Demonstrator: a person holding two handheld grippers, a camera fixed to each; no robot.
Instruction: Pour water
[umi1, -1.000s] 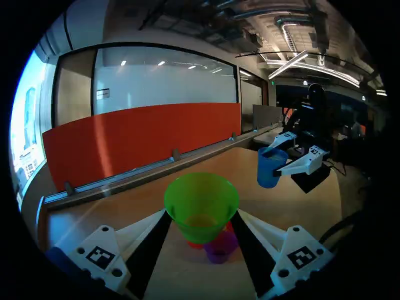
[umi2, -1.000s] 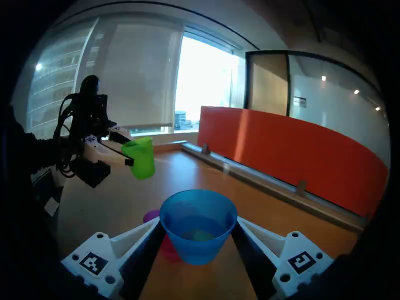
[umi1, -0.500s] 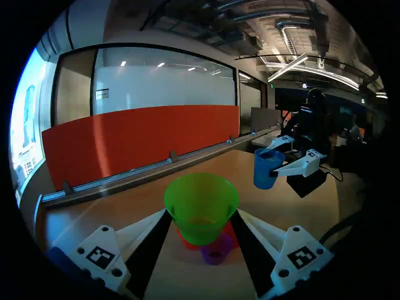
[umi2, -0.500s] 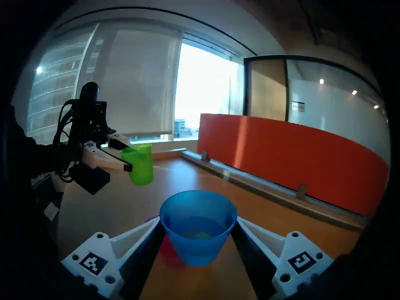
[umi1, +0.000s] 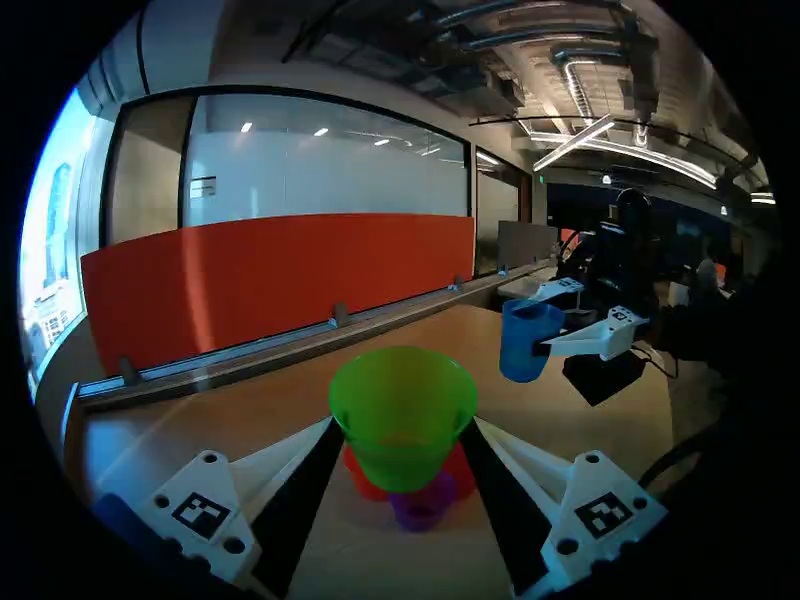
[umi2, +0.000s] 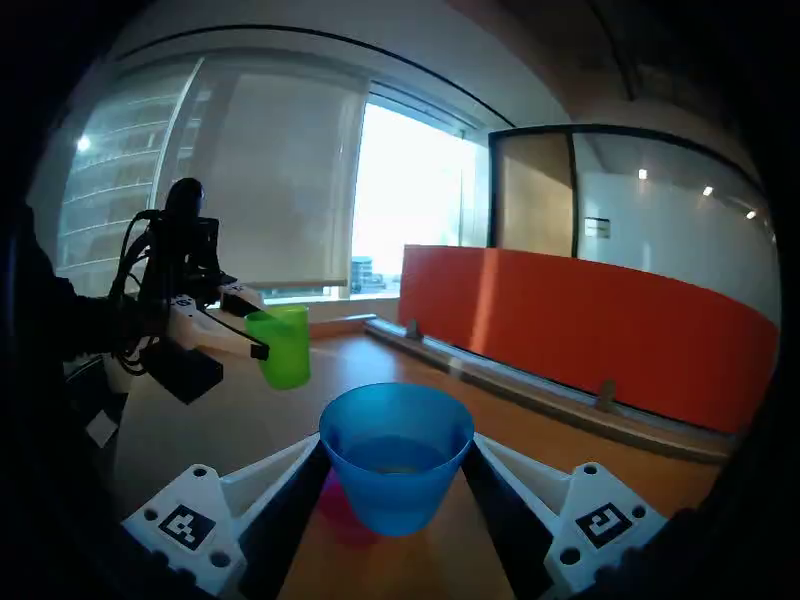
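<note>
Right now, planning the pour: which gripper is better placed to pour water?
Right, probably: the blue cup in the right gripper holds liquid; the green cup in the left gripper looks empty.

Window (umi2: 410, 190) glare blown out, foreground dim, fisheye edges bent.

There's the green cup (umi1: 403, 412), upright and aloft, near centre; the blue cup (umi2: 396, 455) farther right, upright too, a little water inside.
</note>
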